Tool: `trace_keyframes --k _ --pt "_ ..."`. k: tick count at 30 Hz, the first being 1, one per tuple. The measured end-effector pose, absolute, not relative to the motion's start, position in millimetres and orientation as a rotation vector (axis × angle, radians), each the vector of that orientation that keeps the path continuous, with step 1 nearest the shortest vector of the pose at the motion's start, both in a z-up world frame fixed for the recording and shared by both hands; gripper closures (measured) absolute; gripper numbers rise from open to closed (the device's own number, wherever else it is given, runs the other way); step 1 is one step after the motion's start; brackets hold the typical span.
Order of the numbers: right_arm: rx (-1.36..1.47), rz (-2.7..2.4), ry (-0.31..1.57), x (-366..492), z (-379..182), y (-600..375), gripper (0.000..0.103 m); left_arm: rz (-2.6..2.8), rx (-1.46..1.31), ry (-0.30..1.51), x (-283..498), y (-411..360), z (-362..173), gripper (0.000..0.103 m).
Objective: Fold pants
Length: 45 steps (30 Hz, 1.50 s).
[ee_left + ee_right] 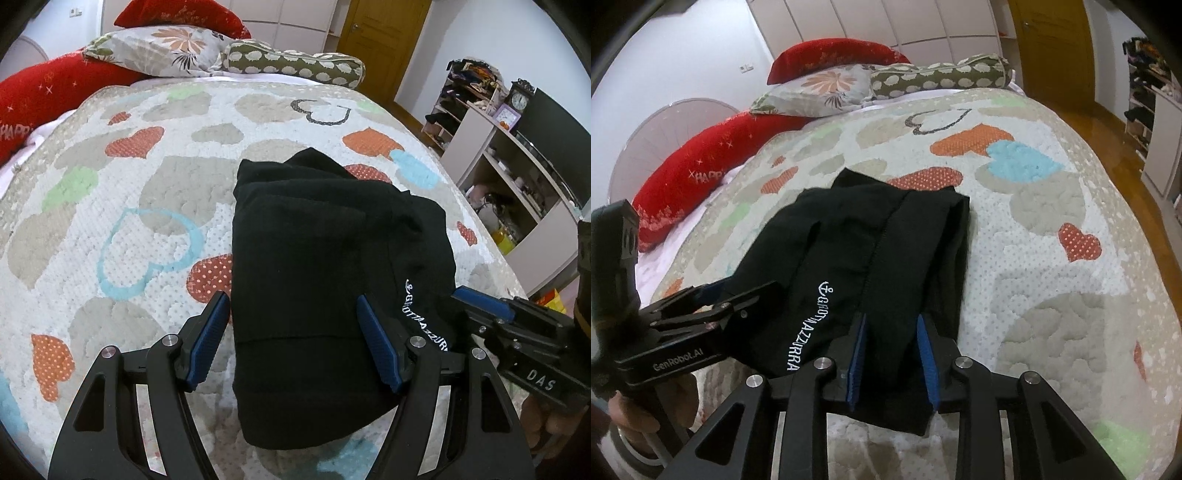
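Observation:
Black pants [314, 280] with white lettering lie folded into a compact stack on the heart-patterned bedspread [147, 184]. My left gripper [291, 306] is open, its blue pads either side of the stack's near left part. My right gripper [892, 326] is open, narrower, its pads straddling the near right corner of the pants [879, 258]. The right gripper also shows at the stack's right edge in the left wrist view [480, 299]. The left gripper shows at the left in the right wrist view [713, 295].
Red, floral and spotted pillows [192, 48] lie at the head of the bed. Shelves [517, 177] with a clock and a dark screen stand to the right. A wooden door [380, 37] and wood floor [1126, 140] lie beyond the bed's right edge.

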State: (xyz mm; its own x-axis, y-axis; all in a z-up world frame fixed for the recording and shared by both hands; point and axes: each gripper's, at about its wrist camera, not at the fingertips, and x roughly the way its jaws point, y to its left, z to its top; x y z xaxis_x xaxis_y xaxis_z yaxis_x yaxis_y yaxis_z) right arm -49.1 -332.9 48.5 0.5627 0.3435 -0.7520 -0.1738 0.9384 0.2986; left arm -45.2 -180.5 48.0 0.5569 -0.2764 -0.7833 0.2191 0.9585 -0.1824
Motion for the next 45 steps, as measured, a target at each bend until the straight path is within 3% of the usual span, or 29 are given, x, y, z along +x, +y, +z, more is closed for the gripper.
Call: trace_keyframes --k 4,17,24,45 --pt "0.238 0.305 0.885 -51.5 60.3 -337.5 0.057 -0.293 -0.062 0.931 -47.4 -179.5 53.2 0.032" --pt "0.266 0.286 0.904 -37.1 56.7 -334.0 0.054 -0.286 -0.103 0.913 -44.7 -163.5 64.2 0.032" --pt "0.318 0.262 0.923 -32.4 48.4 -343.1 0.039 -0.277 -0.137 0.944 -38.9 -153.7 58.8 0.032" --pt "0.376 0.251 0.942 -18.0 34.0 -352.8 0.022 -0.316 -0.221 0.984 -25.1 -147.5 47.8 0.031"
